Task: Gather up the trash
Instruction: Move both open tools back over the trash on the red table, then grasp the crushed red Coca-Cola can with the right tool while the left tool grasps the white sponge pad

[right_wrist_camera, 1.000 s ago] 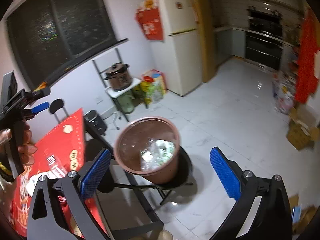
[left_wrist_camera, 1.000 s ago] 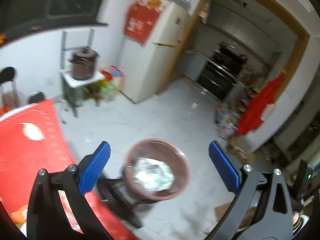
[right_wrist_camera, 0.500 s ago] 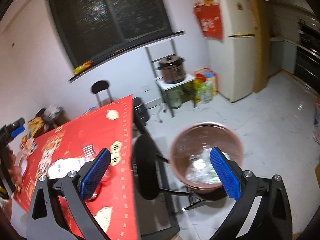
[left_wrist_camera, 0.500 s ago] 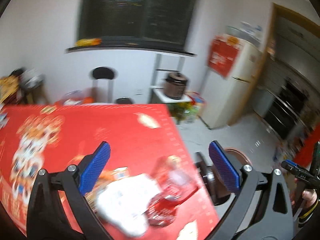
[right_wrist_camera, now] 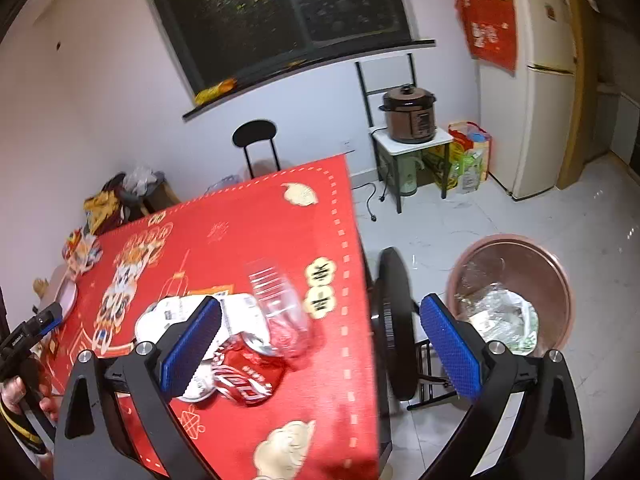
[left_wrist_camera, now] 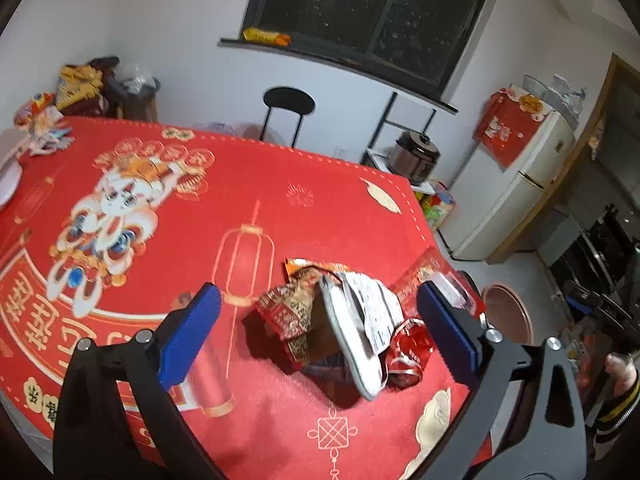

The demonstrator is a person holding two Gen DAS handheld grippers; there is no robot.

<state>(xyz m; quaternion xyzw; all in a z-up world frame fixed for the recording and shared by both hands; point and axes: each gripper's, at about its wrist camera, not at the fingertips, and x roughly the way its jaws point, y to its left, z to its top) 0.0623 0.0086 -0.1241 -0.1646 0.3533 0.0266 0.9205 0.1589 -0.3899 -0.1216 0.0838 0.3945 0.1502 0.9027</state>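
Note:
A pile of trash (left_wrist_camera: 340,320) lies on the red tablecloth (left_wrist_camera: 280,220) near its right edge: crumpled red wrappers, a white paper plate and a clear plastic cup. My left gripper (left_wrist_camera: 318,332) is open and empty, hovering just before the pile. In the right wrist view the same pile (right_wrist_camera: 240,332) shows with the clear cup (right_wrist_camera: 280,304) and a red wrapper (right_wrist_camera: 244,376). My right gripper (right_wrist_camera: 316,348) is open and empty above the table edge. The brown trash bin (right_wrist_camera: 516,276) stands on the floor to the right, holding plastic and paper.
A black chair (right_wrist_camera: 394,320) stands between the table and the bin. Snack bags (left_wrist_camera: 76,88) and a white plate (left_wrist_camera: 8,180) sit at the table's far left. A cooker on a small stand (right_wrist_camera: 408,120) and a fridge (right_wrist_camera: 532,80) stand by the wall.
Both grippers have swung from above the trash bin back toward the table. The left one now faces the trash pile; the right one sits over the table edge.

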